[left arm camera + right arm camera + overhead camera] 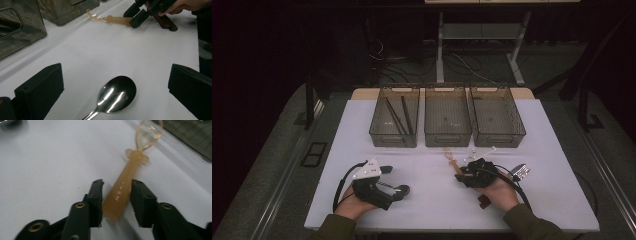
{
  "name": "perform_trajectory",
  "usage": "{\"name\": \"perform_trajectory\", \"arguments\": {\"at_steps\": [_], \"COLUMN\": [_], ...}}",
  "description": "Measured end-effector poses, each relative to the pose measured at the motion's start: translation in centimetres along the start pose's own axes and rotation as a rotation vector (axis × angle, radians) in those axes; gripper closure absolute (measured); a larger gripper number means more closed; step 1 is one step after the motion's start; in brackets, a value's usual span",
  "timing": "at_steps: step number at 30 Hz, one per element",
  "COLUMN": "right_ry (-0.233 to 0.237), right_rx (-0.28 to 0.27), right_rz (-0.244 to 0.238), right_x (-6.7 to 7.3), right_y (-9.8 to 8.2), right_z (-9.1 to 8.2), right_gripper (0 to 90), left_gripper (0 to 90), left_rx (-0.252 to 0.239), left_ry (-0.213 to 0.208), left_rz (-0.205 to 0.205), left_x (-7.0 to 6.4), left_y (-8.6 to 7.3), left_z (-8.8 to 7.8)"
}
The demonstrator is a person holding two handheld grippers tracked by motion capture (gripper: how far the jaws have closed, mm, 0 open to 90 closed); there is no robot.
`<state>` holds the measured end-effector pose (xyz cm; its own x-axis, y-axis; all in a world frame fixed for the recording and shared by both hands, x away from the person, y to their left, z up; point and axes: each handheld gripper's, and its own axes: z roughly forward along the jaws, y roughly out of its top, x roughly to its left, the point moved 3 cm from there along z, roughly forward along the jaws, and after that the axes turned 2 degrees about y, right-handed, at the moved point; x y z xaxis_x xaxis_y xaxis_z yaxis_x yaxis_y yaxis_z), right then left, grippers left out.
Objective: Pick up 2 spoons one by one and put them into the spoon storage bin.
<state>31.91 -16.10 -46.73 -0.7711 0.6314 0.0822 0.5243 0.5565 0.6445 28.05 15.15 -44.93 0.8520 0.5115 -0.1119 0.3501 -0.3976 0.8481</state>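
- High view shows a white rectangular bench with three smoky transparent plastic bins in a row near its far edge; the leftmost bin holds two dark chopsticks.
- Between the bins and the near edge, the white surface is mostly bare, with wide open room in the middle between the two hands.
- The left claw lies near the near-left part of the bench, well apart from the bins. In the left gripper view its jaws are spread wide, and a shiny metal spoon lies on the bench between them, touching neither jaw.
- The right claw is in the near-right part, just in front of the middle bin. In the right gripper view its jaws stand on both sides of the handle of an amber translucent plastic spoon, very close to it; whether they already press it, I cannot tell.
- The bowl of this amber spoon points toward the bins and lies near the bin wall.
- A small clear plastic utensil lies just beside the right claw.
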Motion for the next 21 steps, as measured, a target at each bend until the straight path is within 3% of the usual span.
{"name": "perform_trajectory", "arguments": {"at_steps": [6, 21], "right_ry": [-0.014, -0.012], "right_rx": [0.006, 0.004], "right_rz": [-0.005, -0.025], "right_x": [0.1, -0.14], "right_y": [0.1, 0.38], "right_z": [0.08, 0.05], "right_gripper": [73.8, 74.4], "left_gripper": [0.0, 0.0], "left_rx": [0.0, -0.001], "left_ry": [0.001, -0.002], "left_rz": [0.0, 0.002], "left_x": [-0.01, 0.01], "left_y": [0.0, 0.02], "left_z": [0.0, -0.05]}}
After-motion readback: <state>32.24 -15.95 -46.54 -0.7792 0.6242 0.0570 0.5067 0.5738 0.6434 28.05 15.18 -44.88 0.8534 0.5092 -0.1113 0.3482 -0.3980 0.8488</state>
